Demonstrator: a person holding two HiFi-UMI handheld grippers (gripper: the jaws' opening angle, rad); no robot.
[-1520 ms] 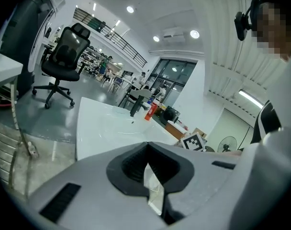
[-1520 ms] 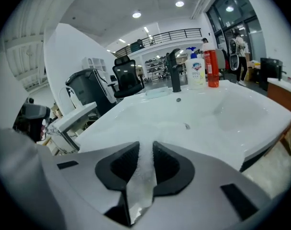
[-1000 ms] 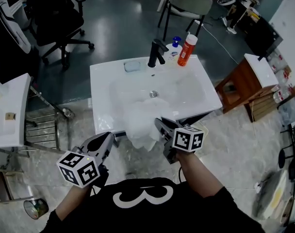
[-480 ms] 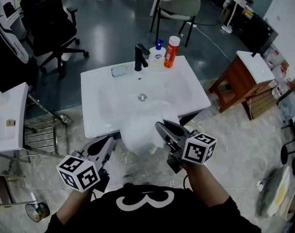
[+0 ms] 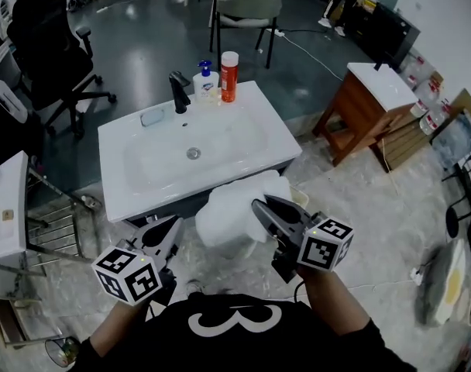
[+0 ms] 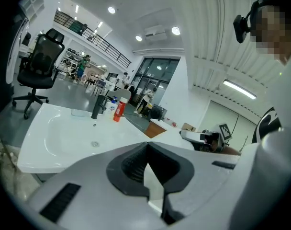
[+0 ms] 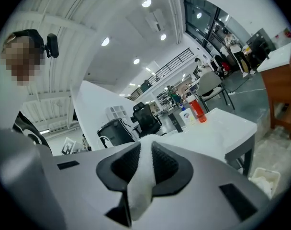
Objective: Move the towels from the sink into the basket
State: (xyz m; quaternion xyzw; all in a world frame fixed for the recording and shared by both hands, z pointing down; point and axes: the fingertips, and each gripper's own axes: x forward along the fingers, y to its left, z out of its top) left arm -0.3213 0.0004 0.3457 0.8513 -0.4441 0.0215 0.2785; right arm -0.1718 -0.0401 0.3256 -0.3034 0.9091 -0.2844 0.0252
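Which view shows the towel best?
Head view: the bunched white towel hangs from the right tongs, outside the sink. Right gripper view shows only the pinched fold; left gripper view doesn't show it clearly.

Both forearms reach forward from the bottom edge. The left tongs [image 5: 171, 225], at seven o'clock, point toward one o'clock, jaws together with nothing between them. The right tongs [image 5: 259, 206], at five o'clock (pointing toward eleven), are clamped on a white towel [image 5: 228, 211].

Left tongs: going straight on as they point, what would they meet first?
Probably the front edge of the sink, close ahead of the left tongs; the towel hangs right of that line. Depth is unclear.
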